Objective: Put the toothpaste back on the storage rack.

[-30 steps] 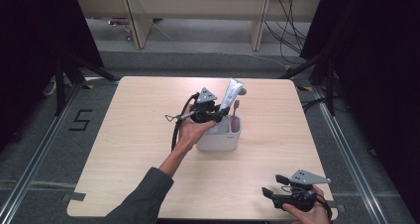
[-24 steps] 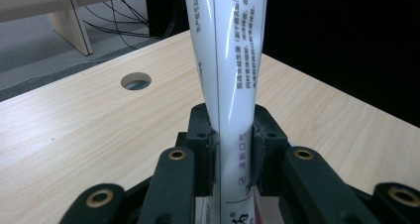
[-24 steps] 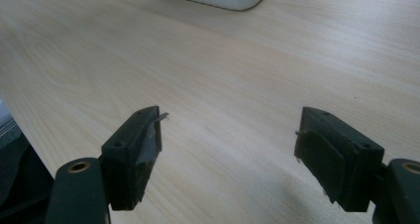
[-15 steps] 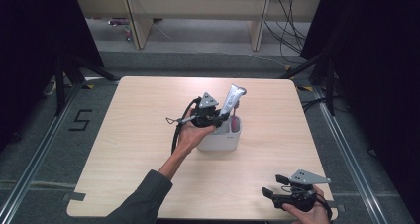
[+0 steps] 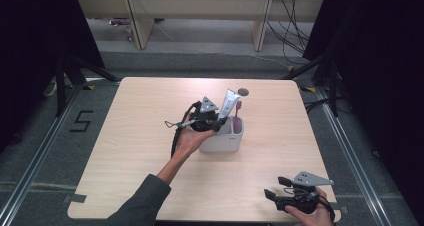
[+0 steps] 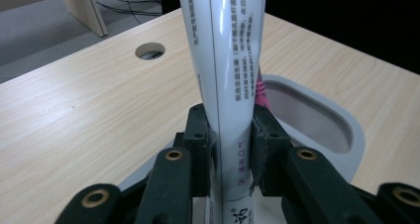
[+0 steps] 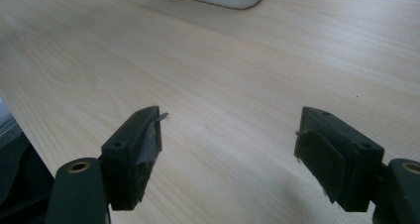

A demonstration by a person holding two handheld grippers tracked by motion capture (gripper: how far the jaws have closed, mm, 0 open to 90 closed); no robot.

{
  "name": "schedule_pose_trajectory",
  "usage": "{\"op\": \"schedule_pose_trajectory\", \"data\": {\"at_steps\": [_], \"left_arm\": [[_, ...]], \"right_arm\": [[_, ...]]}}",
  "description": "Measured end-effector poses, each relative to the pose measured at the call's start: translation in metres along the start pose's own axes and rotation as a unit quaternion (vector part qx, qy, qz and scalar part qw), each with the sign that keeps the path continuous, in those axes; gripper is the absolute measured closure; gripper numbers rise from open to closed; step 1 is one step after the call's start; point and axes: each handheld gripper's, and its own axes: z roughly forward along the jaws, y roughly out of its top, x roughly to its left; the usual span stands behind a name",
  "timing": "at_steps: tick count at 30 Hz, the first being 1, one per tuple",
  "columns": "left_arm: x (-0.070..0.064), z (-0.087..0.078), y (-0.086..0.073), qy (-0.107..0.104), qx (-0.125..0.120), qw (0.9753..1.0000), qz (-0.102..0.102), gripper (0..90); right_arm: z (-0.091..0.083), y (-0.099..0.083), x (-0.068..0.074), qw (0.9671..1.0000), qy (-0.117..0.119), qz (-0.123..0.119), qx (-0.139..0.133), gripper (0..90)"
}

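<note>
The left gripper (image 6: pixel 229 149) is pinching the toothpaste tube (image 6: pixel 225 60) above the white holder (image 5: pixel 223 138); it should be going in upright, avoiding the pink toothbrush (image 6: pixel 261 87). The right gripper (image 7: pixel 230 149) is resting spread, well nearer the person than the holder.

One white tube (image 5: pixel 227 104) up there, one pink-handled toothbrush (image 5: pixel 237 112) beside it, one white holder (image 5: pixel 225 138) under both, two grippers (image 5: pixel 206 120) (image 5: pixel 274 189) in play, and one round hole (image 5: pixel 243 91) in one table (image 5: pixel 135 151).
</note>
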Motion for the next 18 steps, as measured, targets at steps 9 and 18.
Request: {"op": "schedule_pose_trajectory", "data": {"at_steps": [9,18], "left_arm": [[-0.003,-0.003,-0.002,0.009,0.023,0.9996,0.013,66.7],[-0.004,-0.019,0.005,0.042,-0.026,0.9987,-0.011,44.3]], "right_arm": [[0.000,0.000,-0.002,0.9998,-0.007,-0.017,-0.004,26.1],[0.000,-0.001,-0.001,1.0000,-0.002,0.005,0.005,26.0]]}}
